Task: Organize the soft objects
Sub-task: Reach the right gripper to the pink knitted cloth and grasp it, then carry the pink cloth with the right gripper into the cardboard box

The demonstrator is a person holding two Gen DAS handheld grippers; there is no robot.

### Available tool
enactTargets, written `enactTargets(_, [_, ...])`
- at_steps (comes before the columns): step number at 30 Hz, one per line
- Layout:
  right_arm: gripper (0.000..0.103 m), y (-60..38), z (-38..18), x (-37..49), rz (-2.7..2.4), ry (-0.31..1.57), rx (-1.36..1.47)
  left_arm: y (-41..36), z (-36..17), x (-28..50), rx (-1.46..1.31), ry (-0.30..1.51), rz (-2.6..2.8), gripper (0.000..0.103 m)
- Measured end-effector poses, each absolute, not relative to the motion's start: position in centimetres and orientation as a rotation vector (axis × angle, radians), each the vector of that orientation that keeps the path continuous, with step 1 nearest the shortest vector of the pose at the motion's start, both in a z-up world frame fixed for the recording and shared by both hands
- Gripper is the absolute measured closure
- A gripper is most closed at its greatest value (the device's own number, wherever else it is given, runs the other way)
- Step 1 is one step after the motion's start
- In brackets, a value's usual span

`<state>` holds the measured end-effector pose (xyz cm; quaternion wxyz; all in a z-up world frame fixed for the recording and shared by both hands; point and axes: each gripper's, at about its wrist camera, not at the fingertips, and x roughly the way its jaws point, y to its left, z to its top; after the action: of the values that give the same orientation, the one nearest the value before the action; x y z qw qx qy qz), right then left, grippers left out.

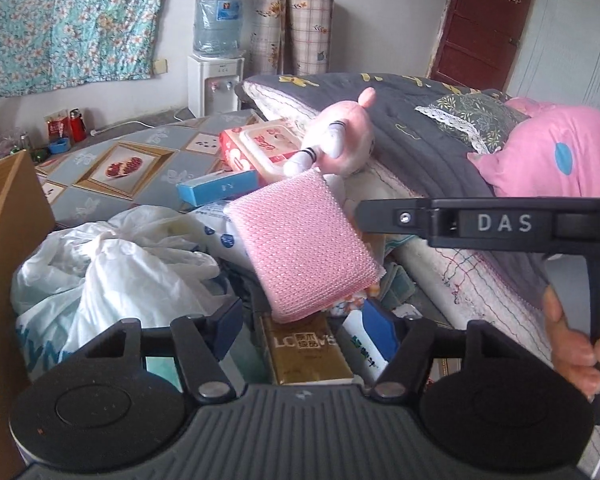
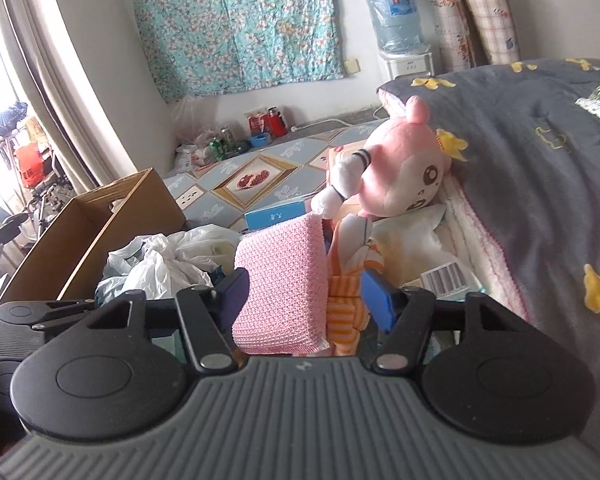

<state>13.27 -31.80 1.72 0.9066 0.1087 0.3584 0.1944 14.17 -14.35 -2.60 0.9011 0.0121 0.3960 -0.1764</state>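
A pink knitted sponge [image 2: 284,272] stands upright between the fingers of my right gripper [image 2: 304,296]. The orange-striped body [image 2: 346,292] of a pink plush doll [image 2: 408,176] sits beside it in the same gap. The pads touch both, so this gripper is shut on them. In the left wrist view the sponge [image 1: 300,240] tilts over a pile, and the doll [image 1: 340,136] lies behind it against the bed. My left gripper [image 1: 308,320] is open just below the sponge, with its pads clear of it. A right gripper finger [image 1: 388,216] reaches in from the right.
An open cardboard box [image 2: 100,232] stands at the left beside crumpled white plastic bags [image 1: 112,264]. A gold box [image 1: 308,352], a blue box [image 1: 220,188] and a red-white pack [image 1: 256,144] lie in the pile. A grey quilt [image 2: 520,160] covers the bed at right. A hand [image 1: 572,344] grips the right tool.
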Motion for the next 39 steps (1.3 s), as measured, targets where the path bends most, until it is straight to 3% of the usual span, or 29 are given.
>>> enactTargets(14, [0.066,-31.4,-1.8,18.0,0.490,0.868,0.317,-16.0,-5.8,20.0,-0.017,0.959,-0.395,0.027])
enactTargets(22, [0.069,-31.8,-1.3,17.7,0.464,0.863,0.348,-16.3,-5.6,20.0,-0.033,0.946,-0.413,0.026])
enactTargets(39, [0.069,-27.5,9.3,11.5,0.532,0.686,0.326,-11.6,4.1,12.7,-0.030,0.726,-0.377,0.026])
